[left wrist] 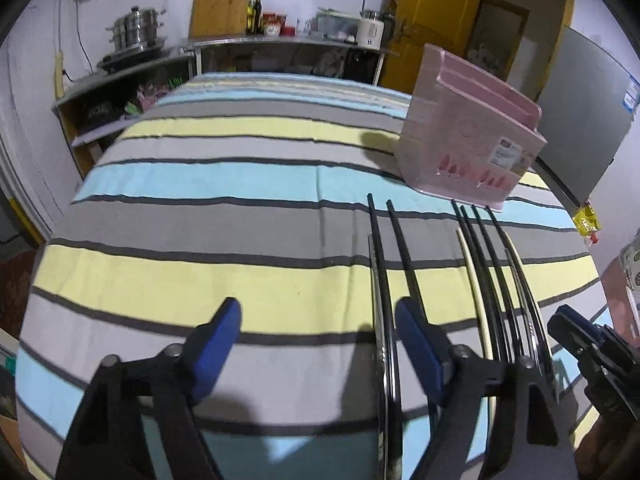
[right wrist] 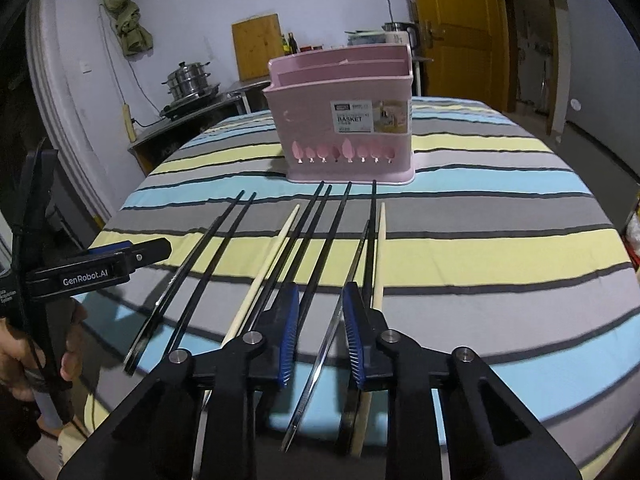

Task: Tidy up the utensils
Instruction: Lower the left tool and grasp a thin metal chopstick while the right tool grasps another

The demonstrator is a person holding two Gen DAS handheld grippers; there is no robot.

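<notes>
Several chopsticks lie side by side on the striped cloth [right wrist: 480,248], most of them black, with two pale wooden ones [right wrist: 272,256] and a silver one [right wrist: 328,332]. Behind them a pink utensil basket [right wrist: 344,120] stands upright, also in the left wrist view [left wrist: 460,140]. My right gripper [right wrist: 320,296] hangs low over the middle sticks. Its blue pads stand narrowly apart, with a black chopstick [right wrist: 316,264] and the silver one between them, unpressed. My left gripper [left wrist: 316,312] is open wide over the leftmost black pair [left wrist: 382,264], which runs beside its right finger [left wrist: 416,340].
A metal counter along the back wall carries a steamer pot [left wrist: 136,28], a wooden board [left wrist: 220,4] and bottles. A yellow door [left wrist: 436,20] and a grey fridge [left wrist: 580,120] stand at the right. A hand [right wrist: 24,352] holds the left gripper's handle at the table's near left edge.
</notes>
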